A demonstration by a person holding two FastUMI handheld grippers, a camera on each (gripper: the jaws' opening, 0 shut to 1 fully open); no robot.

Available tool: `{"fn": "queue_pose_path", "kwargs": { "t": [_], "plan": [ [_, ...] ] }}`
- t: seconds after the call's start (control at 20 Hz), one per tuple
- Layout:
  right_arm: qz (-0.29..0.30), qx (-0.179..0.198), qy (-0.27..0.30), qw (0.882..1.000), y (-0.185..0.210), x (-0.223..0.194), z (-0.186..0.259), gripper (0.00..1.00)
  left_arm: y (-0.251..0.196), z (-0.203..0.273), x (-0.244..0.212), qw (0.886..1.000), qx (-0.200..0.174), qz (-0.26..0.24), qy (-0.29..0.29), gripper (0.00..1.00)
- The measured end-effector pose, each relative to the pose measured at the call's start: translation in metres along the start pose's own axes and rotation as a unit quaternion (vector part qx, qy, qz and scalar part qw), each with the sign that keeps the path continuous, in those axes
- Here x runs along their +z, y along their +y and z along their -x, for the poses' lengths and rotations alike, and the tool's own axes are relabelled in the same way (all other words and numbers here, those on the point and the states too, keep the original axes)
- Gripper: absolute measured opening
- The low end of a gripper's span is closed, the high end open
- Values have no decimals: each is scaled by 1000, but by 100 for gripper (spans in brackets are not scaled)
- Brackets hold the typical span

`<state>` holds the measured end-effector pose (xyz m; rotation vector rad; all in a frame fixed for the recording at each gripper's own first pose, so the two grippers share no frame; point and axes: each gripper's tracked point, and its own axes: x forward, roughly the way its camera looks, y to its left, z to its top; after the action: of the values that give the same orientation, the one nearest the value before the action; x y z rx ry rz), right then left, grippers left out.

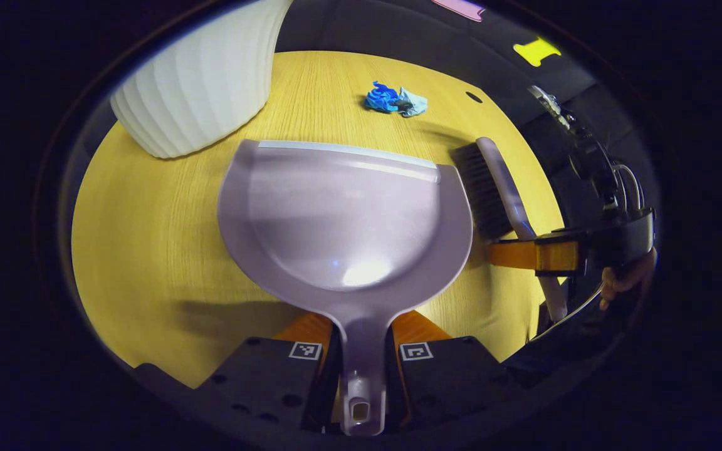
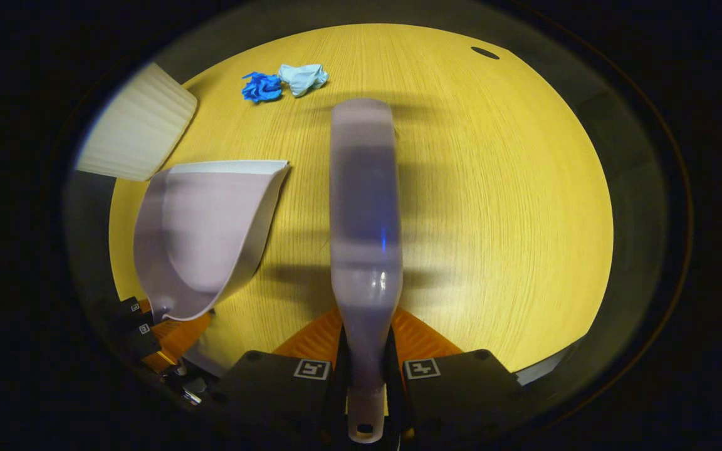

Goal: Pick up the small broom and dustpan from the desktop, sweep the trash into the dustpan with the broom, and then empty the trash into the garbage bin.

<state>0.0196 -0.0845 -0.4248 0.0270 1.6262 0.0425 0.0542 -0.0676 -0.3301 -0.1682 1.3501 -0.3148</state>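
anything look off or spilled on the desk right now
Nothing stands out. Two crumpled blue scraps lie together on the desk, unswept. The left claw holds the dustpan, the right claw the broom. The bin stands upright.

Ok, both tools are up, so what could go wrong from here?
The two crumpled scraps look light, so a hard stroke of the broom might flick them past the dustpan. The white bin stands close beside the pan, so swinging it could knock the bin.
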Motion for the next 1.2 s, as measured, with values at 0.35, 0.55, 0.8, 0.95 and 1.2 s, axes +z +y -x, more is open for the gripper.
{"fn": "queue_pose_path", "kwargs": {
  "t": [0.35, 0.55, 0.8, 0.95, 1.2],
  "plan": [
    [106, -58, -11, 993, -47, 113, 11, 26, 40, 13, 9, 992, 12, -112, 57, 28],
    [150, -77, -23, 985, -54, 180, 3, 25, 59, 17, 25, 982, 12, -166, 90, 29],
    [215, -70, -9, 974, -41, 218, -16, 25, 74, 21, 41, 969, 17, -218, 114, 29],
    [296, -64, -1, 953, -22, 221, -16, 25, 79, 21, 47, 964, 15, -236, 123, 29],
    [401, -12, 39, 915, 24, 184, -21, 25, 87, 19, 55, 955, 26, -267, 128, 29]
  ]
}}
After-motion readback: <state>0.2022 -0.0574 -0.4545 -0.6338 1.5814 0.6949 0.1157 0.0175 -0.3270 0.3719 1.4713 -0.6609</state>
